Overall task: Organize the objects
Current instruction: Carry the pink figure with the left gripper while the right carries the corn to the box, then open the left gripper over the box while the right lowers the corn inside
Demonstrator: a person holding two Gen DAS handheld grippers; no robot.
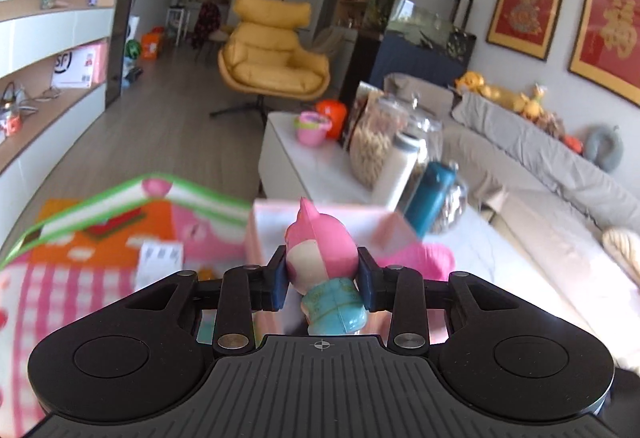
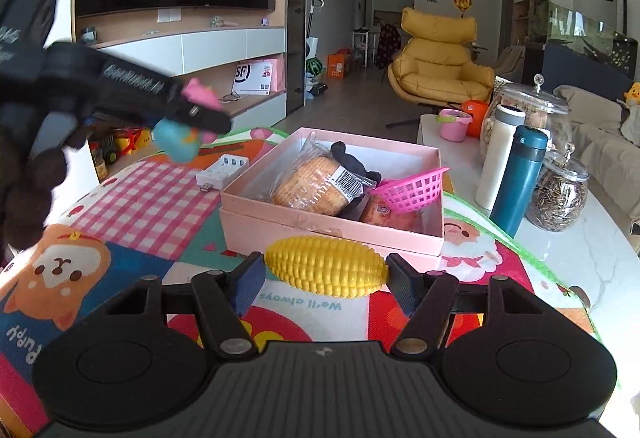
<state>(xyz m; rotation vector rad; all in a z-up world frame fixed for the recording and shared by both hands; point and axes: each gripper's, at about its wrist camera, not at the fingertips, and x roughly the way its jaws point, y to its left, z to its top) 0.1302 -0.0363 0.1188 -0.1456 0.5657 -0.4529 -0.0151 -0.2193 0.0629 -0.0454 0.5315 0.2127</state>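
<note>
Figurine [image 1: 322,266] clamped betw. left gripper [image 1: 323,280] pads; corn [image 2: 326,266] lengthwise betw. right gripper [image 2: 325,280] pads, gripped.

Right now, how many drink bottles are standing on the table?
2: a white bottle and a teal bottle side by side, right of the pink box, before the glass jars. More could be hidden.

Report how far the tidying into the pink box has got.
Done: the pink box already holds wrapped bread, a black plush, a pink basket and a red fruit. In hand: the left tongs grip a pink figurine in the air; the right tongs are shut on the toy corn. Left: both of those, and the white charger on the mat.
</note>
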